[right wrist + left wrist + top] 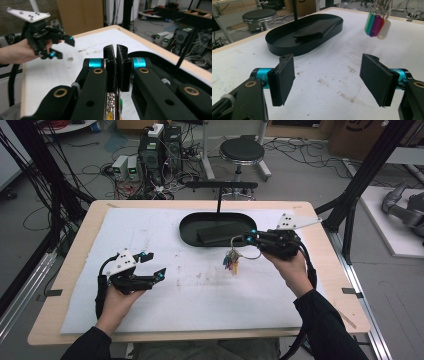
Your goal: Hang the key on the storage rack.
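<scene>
Left hand-held gripper (pixel 152 265): released, jaws wide apart with nothing between them, held just above the white mat (pixel 150 305) on the desk (pixel 75 250).
Key bunch (pixel 231 260): coloured tags, dangling in the air over the mat, just in front of the black oval tray (pixel 187 231).
Right hand-held gripper (pixel 248 239): clenched on the key bunch's ring, raised near the tray's right end.
Tray: holds a dark flat piece (pixel 220 234).

no readable text, label or number anywhere.
</scene>
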`<state>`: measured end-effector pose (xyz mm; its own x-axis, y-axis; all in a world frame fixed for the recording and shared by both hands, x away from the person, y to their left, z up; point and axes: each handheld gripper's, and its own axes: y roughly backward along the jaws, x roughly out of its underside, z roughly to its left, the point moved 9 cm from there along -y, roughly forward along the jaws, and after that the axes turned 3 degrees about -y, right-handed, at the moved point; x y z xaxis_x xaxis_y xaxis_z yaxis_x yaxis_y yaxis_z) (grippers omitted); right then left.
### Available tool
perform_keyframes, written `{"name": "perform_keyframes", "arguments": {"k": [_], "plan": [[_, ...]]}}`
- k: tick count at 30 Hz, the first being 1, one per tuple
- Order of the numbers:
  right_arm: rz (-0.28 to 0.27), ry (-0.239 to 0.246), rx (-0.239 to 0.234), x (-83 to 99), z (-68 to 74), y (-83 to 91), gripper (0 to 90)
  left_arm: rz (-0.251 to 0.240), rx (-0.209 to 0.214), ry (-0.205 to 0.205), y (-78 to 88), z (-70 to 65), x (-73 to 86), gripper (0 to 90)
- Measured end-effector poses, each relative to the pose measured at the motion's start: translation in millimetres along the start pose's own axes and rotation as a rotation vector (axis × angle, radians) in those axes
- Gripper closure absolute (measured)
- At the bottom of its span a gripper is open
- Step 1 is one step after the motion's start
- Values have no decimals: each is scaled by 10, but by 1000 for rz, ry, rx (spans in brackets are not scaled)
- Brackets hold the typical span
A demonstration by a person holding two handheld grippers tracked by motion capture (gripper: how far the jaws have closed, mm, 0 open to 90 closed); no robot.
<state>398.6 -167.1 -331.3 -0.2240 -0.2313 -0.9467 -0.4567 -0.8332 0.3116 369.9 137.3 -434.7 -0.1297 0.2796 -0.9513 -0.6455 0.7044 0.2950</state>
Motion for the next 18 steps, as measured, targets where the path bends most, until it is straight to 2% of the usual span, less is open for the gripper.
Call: {"name": "perform_keyframes", "arguments": {"k": [18], "plan": [[-56, -20, 113, -320, -564, 1, 876, 1, -11, 6, 42, 7, 23, 281]]}}
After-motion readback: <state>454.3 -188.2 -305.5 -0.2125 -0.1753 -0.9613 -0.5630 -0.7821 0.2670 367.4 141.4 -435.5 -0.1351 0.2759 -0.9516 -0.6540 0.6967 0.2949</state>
